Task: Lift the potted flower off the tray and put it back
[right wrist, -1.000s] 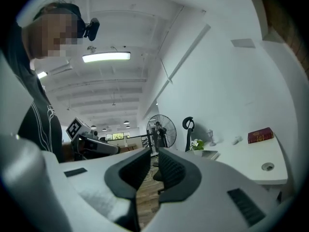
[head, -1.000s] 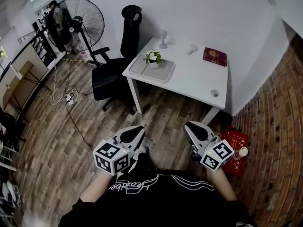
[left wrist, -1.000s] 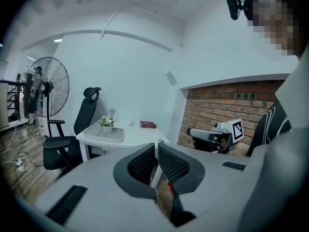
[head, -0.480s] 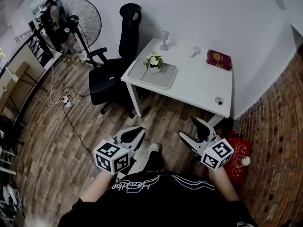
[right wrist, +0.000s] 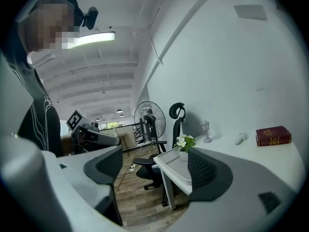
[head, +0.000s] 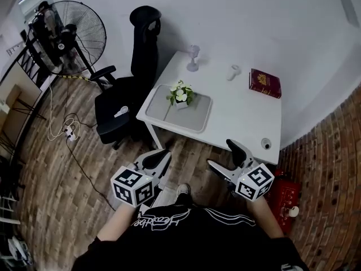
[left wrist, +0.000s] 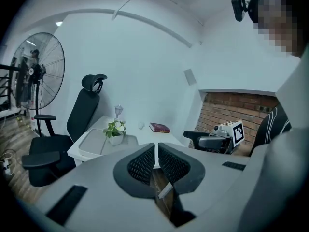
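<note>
The potted flower (head: 180, 94), white blooms in a small white pot, stands on the grey tray (head: 169, 115) at the left end of the white table (head: 242, 117). Both grippers are held low in front of the person, short of the table and well away from the pot. My left gripper (head: 162, 157) is shut with nothing in it. The jaws of my right gripper (head: 221, 154) have just been opening and stand wide open, empty. The flower (left wrist: 116, 128) and tray (left wrist: 92, 141) lie ahead and left in the left gripper view. In the right gripper view the flower (right wrist: 185, 142) shows between the jaws, far off.
A black office chair (head: 121, 103) stands against the table's left side, with a large fan (head: 73, 35) behind it. On the table are a red book (head: 265, 82), a small goblet (head: 193, 58) and a white object (head: 232, 71). A red case (head: 285, 193) lies by the brick wall.
The person has walked toward the table, which now sits nearer and larger in the head view. The right jaws went from shut to wide open. The left jaws stayed shut.
</note>
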Motion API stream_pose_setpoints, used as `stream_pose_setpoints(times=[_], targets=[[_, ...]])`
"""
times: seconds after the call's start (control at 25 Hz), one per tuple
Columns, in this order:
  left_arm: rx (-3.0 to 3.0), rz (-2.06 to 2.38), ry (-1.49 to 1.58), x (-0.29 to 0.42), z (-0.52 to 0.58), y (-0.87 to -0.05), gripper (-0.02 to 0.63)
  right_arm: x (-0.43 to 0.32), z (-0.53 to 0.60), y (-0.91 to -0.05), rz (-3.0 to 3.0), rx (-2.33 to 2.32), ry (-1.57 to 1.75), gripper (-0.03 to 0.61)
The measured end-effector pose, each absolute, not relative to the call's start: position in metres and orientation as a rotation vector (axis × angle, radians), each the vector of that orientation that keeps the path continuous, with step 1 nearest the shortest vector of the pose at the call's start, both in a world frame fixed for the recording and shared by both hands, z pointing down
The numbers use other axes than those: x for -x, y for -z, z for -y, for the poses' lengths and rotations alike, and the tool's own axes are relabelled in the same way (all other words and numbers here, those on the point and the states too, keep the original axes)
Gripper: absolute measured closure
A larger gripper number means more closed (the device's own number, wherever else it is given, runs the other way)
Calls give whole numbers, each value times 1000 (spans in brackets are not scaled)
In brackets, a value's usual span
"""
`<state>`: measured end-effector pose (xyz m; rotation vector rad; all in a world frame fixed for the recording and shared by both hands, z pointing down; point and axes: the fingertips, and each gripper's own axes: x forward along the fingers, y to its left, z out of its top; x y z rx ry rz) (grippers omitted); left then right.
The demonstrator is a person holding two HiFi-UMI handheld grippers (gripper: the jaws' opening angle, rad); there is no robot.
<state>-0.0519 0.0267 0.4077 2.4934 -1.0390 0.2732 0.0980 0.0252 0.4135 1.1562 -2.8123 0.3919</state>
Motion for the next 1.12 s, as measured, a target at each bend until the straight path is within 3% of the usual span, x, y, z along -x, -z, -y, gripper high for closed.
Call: stream_pose_setpoints(times=[0.44, 1.12], targets=[[-2396, 1100, -238, 96, 101, -437, 571, -57, 119, -467, 2689, -1065, -413, 138], [-2265, 1260, -291, 132, 162, -449, 571, -9, 229, -555, 2525, -928, -442, 126]])
